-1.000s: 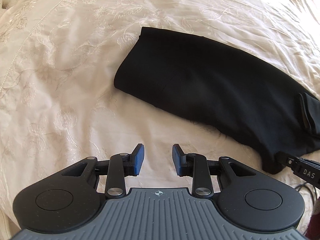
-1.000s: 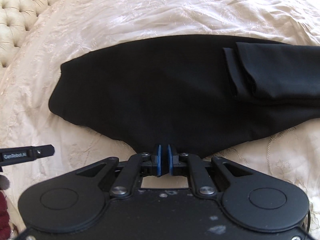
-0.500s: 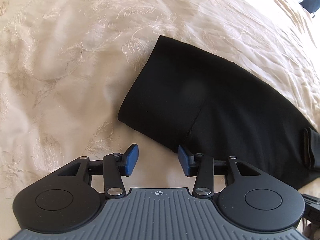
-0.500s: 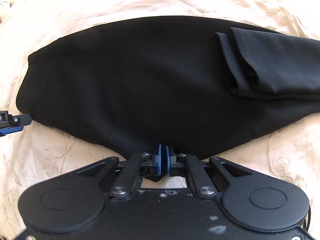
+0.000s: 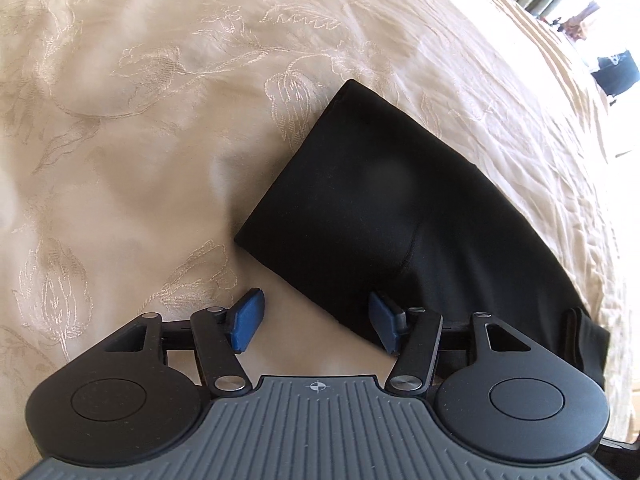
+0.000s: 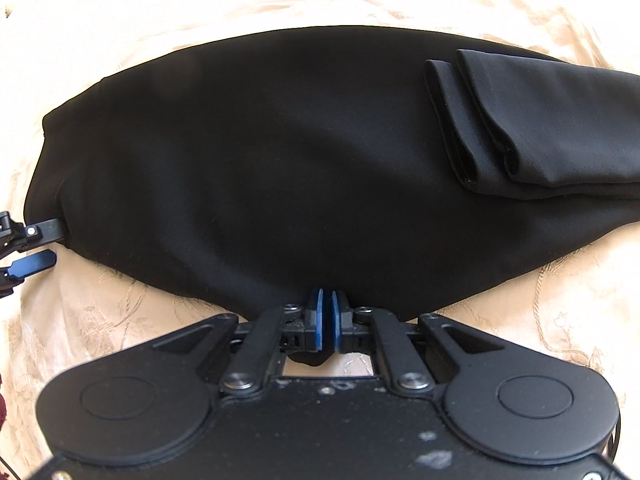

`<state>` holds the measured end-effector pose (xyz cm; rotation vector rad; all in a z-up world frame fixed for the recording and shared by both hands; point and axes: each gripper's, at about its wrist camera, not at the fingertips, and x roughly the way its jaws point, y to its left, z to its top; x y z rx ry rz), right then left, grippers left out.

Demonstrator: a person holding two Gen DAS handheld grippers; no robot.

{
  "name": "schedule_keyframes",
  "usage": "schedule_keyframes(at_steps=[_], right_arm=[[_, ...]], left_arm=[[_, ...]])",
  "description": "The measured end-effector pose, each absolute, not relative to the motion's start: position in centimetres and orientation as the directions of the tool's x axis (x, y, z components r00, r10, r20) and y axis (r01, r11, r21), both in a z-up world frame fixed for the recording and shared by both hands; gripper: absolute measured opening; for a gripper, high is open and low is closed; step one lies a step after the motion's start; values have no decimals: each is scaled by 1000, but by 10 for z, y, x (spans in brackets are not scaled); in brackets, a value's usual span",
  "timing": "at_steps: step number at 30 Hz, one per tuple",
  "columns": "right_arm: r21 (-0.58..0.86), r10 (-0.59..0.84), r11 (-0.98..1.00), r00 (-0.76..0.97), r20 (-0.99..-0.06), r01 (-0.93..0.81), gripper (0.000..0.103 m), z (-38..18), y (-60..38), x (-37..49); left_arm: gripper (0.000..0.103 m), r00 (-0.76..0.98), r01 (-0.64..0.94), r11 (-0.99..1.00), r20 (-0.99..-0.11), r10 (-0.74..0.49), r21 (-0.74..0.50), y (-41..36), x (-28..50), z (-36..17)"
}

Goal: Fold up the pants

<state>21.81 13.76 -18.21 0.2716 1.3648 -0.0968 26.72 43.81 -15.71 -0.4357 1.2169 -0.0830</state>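
Black pants point(image 6: 280, 168) are lying flat on the cream embroidered bedspread point(image 5: 140, 140) of a bed, with the leg ends point(image 6: 540, 128) folded back on top of the pants toward the right side in the right wrist view.

Right gripper point(image 6: 327, 320): I am pinching the near edge of the pants about midway along its length; my blue-padded fingers point(image 6: 319, 316) are pressed together on the black fabric, and a tuck of cloth is showing below them.

Left gripper point(image 5: 316, 322): I have just been spreading these fingers, and they are standing well apart at the near edge of the pants close to the waist corner point(image 5: 248, 238). The edge of the pants is running between them; the right pad point(image 5: 382, 320) is sitting over the black fabric, the left pad point(image 5: 248, 318) over the bare bedspread just beside the pants. Neither pad is pressing on the cloth.

In the right wrist view, the left gripper's fingers point(image 6: 38, 230) are appearing at the far left end of the pants.
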Motion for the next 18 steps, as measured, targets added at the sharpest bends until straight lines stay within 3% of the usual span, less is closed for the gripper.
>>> schedule_keyframes(at_steps=[10, 18], right_arm=[[116, 72, 968, 195, -978, 224, 7, -182, 142, 223], [117, 73, 968, 197, -978, 223, 7, -182, 144, 223]], left_arm=[[58, 400, -222, 900, -877, -268, -376, 448, 277, -151], [87, 379, -308, 851, -875, -301, -426, 448, 296, -173]])
